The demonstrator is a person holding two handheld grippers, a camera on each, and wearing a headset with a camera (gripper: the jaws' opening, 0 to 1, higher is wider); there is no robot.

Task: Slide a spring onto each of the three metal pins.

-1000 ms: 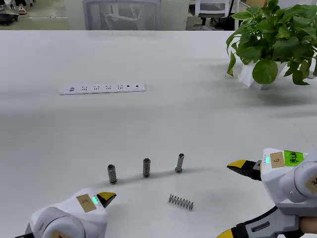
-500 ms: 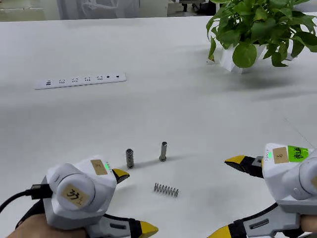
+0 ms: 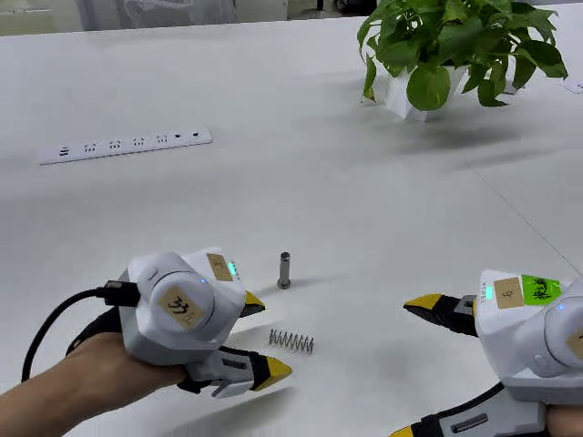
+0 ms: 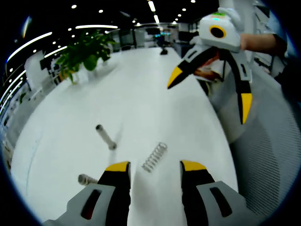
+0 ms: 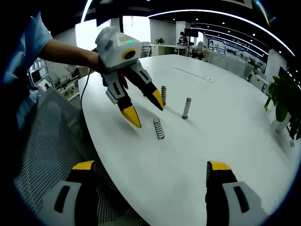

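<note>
While the left gripper [image 3: 266, 337] is hovering low over the tabletop [image 3: 364, 209] near its front edge, its jaws are standing apart, released and clasping nothing. A loose spring [image 3: 291, 340] is lying flat on the tabletop just ahead of those yellow tips; in the left gripper view it is sitting in line with the gap between them, apart from both. Just beyond the spring, farther from the front edge, a bare pin [image 3: 284, 270] is standing upright. In the right gripper view a second pin [image 5: 163, 95], wearing a spring of its own, is standing just beside the left gripper's jaws. The right gripper [image 3: 410, 369] is hanging near the front right corner, well apart from the spring, its jaws spread wide and empty. A power strip [image 3: 126, 145] is lying toward the far left edge, and a potted plant [image 3: 446, 45] is sitting toward the far right corner.
</note>
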